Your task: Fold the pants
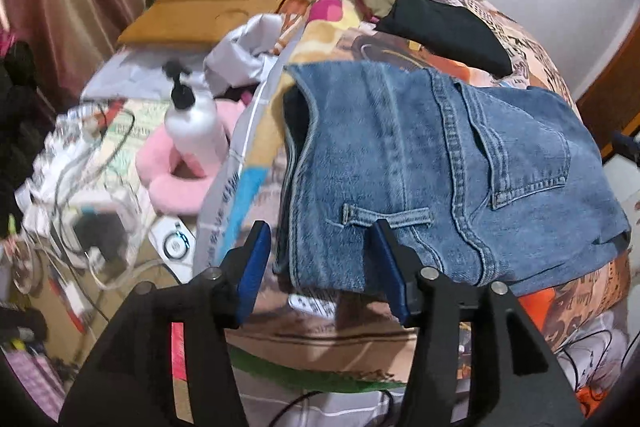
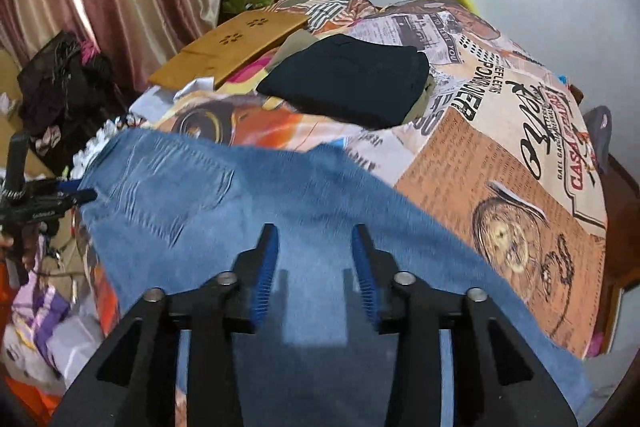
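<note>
On the far left of the left wrist view, a white pump bottle with a black nozzle [image 1: 192, 123] stands inside a pink plush ring cushion [image 1: 180, 179] among loose cables. Behind it a flat tan wooden board [image 1: 208, 11] lies on the bed's far left corner. To the right, the faded blue denim pants [image 1: 440, 163] lie folded on the patchwork newspaper-print bedspread [image 1: 340, 39], back pocket and belt loop facing up, near the bed's near edge. The left gripper [image 1: 318, 231] hangs with its blue-padded fingers spread, one off the cloth's left edge and one over the waistband; whether that finger touches the denim is hard to tell. Farther back sits a folded black garment [image 1: 444, 27]. In the right wrist view, the right gripper [image 2: 316, 233] is spread wide above the blurred denim, holding nothing, with the printed bedspread stretching to its right.
</note>
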{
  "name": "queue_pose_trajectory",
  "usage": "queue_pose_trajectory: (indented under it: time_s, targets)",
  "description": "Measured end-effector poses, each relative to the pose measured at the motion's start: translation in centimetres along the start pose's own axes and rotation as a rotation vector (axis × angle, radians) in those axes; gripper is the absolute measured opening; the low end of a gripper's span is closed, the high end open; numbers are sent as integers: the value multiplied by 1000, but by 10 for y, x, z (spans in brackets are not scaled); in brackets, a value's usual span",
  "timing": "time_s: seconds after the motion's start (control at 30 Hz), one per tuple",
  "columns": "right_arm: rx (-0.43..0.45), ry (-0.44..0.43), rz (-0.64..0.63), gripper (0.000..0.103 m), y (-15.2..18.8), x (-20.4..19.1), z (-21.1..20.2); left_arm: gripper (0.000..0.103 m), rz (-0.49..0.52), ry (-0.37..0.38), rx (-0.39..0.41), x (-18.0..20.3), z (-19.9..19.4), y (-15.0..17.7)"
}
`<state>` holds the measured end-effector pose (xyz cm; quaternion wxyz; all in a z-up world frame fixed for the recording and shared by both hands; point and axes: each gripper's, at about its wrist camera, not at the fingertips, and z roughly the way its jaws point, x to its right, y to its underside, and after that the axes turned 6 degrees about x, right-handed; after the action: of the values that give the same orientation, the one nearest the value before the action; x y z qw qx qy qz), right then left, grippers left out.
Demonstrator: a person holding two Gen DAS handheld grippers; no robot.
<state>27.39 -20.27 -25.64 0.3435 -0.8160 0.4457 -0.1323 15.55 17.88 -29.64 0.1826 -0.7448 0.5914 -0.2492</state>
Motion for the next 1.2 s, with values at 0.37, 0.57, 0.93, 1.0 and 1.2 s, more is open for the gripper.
queue_pose_trajectory:
  time_s: [0.37,0.57,0.93,1.0,1.2]
  targets:
    - [-35,-48,63,43,45,-16,-7,14,102,-133,82,13,-20,13]
    - [-2,-48,106,43,59,-16,-26,14,132,-139,69,10,-23,13]
    - [-39,-6,79,46,92,-12,-30,14,132,-161,61,-3,-15,6]
    - [-37,-4,87,46,93,-10,-34,14,143,-166,61,0,-18,7]
    - [-14,8,95,47,82,-8,-43,15,97,-152,124,-2,-46,0]
